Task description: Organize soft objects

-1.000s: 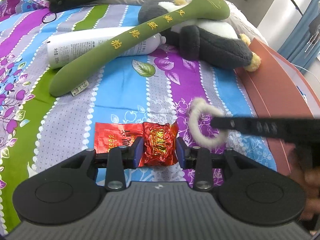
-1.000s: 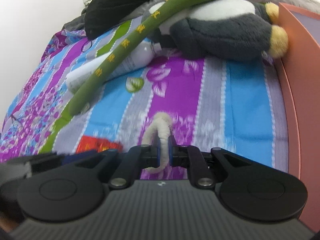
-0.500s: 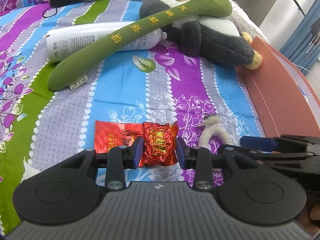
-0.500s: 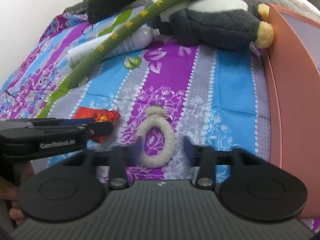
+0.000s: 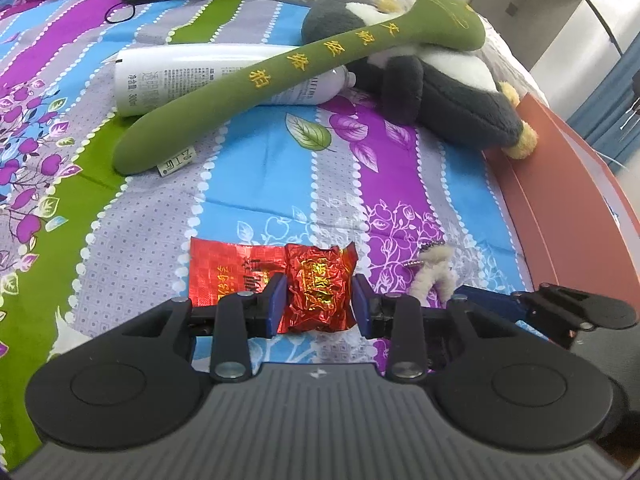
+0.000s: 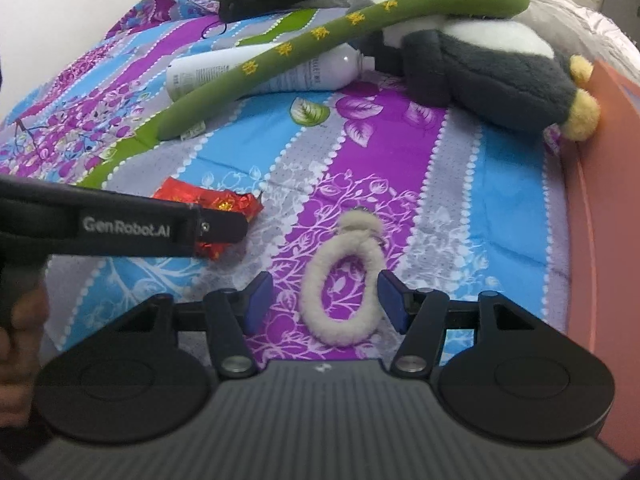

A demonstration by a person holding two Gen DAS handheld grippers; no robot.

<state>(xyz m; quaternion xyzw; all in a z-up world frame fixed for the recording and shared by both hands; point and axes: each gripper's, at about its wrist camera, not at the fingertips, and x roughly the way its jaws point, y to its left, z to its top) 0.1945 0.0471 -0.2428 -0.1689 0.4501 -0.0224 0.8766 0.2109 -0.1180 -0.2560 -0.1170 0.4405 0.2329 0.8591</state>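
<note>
Right claw (image 6: pixel 324 304) jaws just opened; fuzzy ring (image 6: pixel 340 280) lies loose between them on the bed (image 6: pixel 460 208), lower centre. Left claw (image 5: pixel 318 304) grips red foil packet (image 5: pixel 318 288). Green plush stick (image 5: pixel 296 76) and penguin plush (image 5: pixel 440 92), upper frame, look unsorted.

The right gripper (image 6: pixel 324 300) has just opened, letting go of the fluffy white ring (image 6: pixel 342 280), which now lies loose between its jaws.

White bottle (image 5: pixel 224 76) lying on striped floral bedsheet (image 5: pixel 256 184); orange-brown bedframe (image 5: pixel 568 184) alongside.
</note>
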